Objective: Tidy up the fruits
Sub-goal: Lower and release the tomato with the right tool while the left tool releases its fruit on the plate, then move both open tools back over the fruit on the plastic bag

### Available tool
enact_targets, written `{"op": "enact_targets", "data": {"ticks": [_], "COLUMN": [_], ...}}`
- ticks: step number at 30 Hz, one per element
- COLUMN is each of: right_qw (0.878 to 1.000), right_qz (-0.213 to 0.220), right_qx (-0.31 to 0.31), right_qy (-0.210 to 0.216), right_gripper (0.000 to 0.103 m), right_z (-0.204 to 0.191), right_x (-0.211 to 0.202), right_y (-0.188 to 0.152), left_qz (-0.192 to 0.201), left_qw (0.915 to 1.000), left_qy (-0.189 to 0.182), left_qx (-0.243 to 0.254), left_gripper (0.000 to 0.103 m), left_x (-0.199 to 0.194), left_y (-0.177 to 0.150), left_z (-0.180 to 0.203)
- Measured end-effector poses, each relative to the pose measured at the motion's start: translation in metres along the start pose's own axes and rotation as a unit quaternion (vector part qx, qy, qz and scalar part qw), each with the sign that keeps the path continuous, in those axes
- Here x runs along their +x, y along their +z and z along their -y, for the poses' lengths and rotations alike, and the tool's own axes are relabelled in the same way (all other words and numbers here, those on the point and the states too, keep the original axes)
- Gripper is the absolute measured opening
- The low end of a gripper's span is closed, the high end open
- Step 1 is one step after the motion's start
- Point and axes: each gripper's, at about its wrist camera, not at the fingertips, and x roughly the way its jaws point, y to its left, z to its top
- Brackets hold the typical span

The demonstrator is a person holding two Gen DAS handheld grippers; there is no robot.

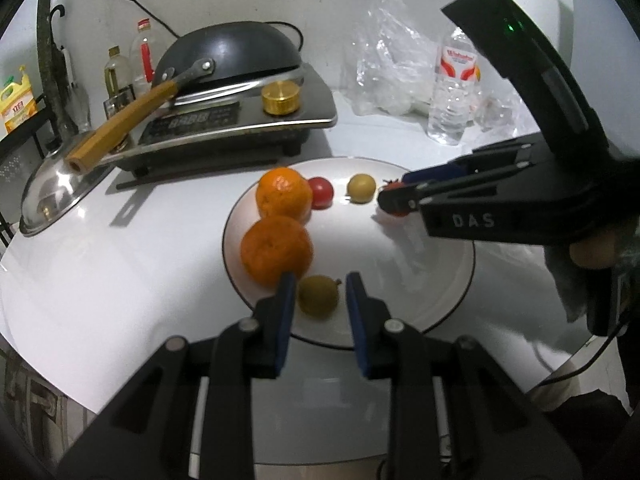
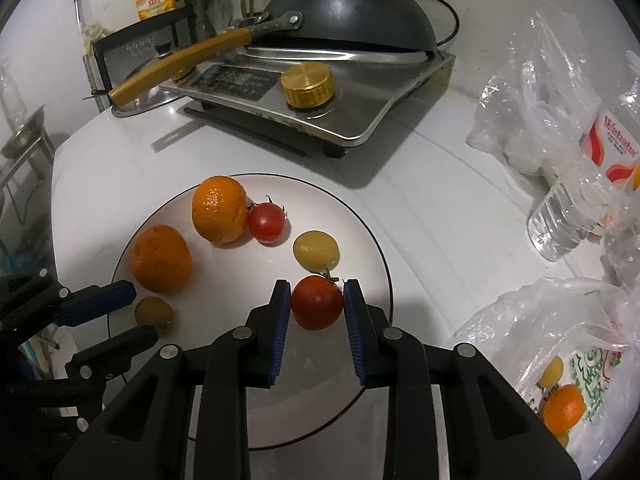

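Observation:
A white plate [image 1: 400, 272] [image 2: 240, 276] holds two oranges [image 1: 284, 198] [image 1: 276, 250], a small red tomato [image 1: 321, 192] and a yellow-green fruit [image 1: 361, 188]. My left gripper [image 1: 320, 292] [image 2: 145, 312] is shut on a second small yellow-green fruit [image 1: 318, 296] [image 2: 154, 312] at the plate's near-left edge, beside the nearer orange [image 2: 161, 258]. My right gripper [image 2: 317, 300] [image 1: 394, 198] is shut on a larger red tomato [image 2: 317, 302] with a green stem, low over the plate's right side. Both blue pads touch that tomato.
Behind the plate stands an induction cooker [image 2: 320, 100] with an upturned wok [image 2: 348, 16] and a gold knob [image 2: 306, 84]. A water bottle [image 2: 580, 196] and plastic bags [image 2: 532, 112] lie to the right. One bag [image 2: 564, 404] holds more fruit. A pot lid [image 1: 52, 196] sits left.

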Motion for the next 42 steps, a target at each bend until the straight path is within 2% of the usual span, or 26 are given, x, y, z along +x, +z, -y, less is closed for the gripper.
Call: {"op": "enact_targets", "data": {"ticks": [18,23,42], "right_qw": [0.999,0.999,0.996], "right_qz": [0.034,0.043,0.071], "right_qx": [0.011,0.014,0.047], "right_qy": [-0.002,-0.005,-0.028], "right_gripper": [0.031,0.031,0.031], "right_z": [0.012,0.017,0.055], "right_x": [-0.052,-0.068,-0.126], "right_y": [-0.016,-0.023,-0.066], "left_qz": [0.018,0.028,0.042], "left_qw": [0.9997,0.9995,0.9990], "left_qy": [0.013,0.012,-0.010], "left_qx": [-0.006,-0.009,0.011], "left_gripper": [0.033,0.050,0.051], "left_x": [-0.023,-0.030,-0.046], "left_y": [0.007,0.010,0.025], "left_z": [0.019,0.028,0.082]}}
